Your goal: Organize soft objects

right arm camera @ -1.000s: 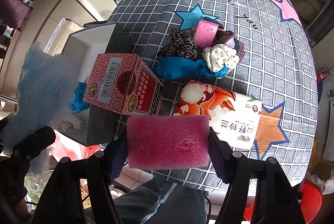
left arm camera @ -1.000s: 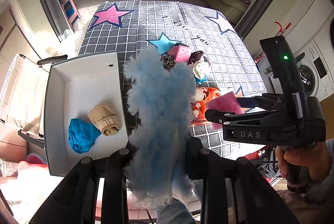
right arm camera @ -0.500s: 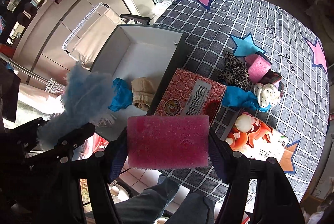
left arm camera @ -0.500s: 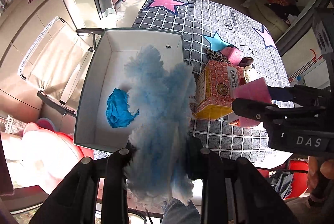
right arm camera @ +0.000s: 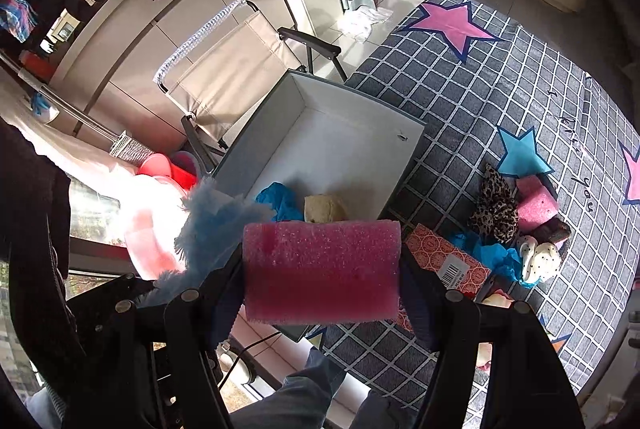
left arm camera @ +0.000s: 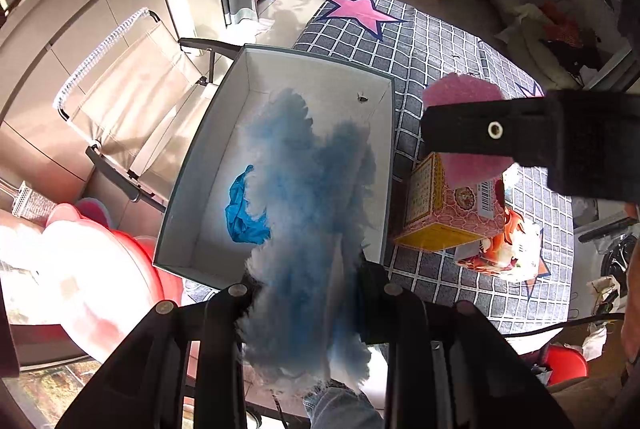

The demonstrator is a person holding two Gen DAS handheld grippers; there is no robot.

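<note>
My left gripper is shut on a fluffy light-blue soft object and holds it over the near end of a white open box. The fluff also shows in the right wrist view. My right gripper is shut on a pink sponge, held above the box's near right corner; in the left wrist view the sponge shows behind the black gripper body. In the box lie a blue cloth and a beige cloth.
On the checked tablecloth to the right of the box are a red patterned carton, a flat picture packet, and a pile with a leopard cloth, pink sponge, blue cloth and spotted white cloth. A folding chair stands left of the box.
Both grippers have swung left, from over the table's pile to above the white box, each still holding its object. The right gripper has come close beside the left one.
</note>
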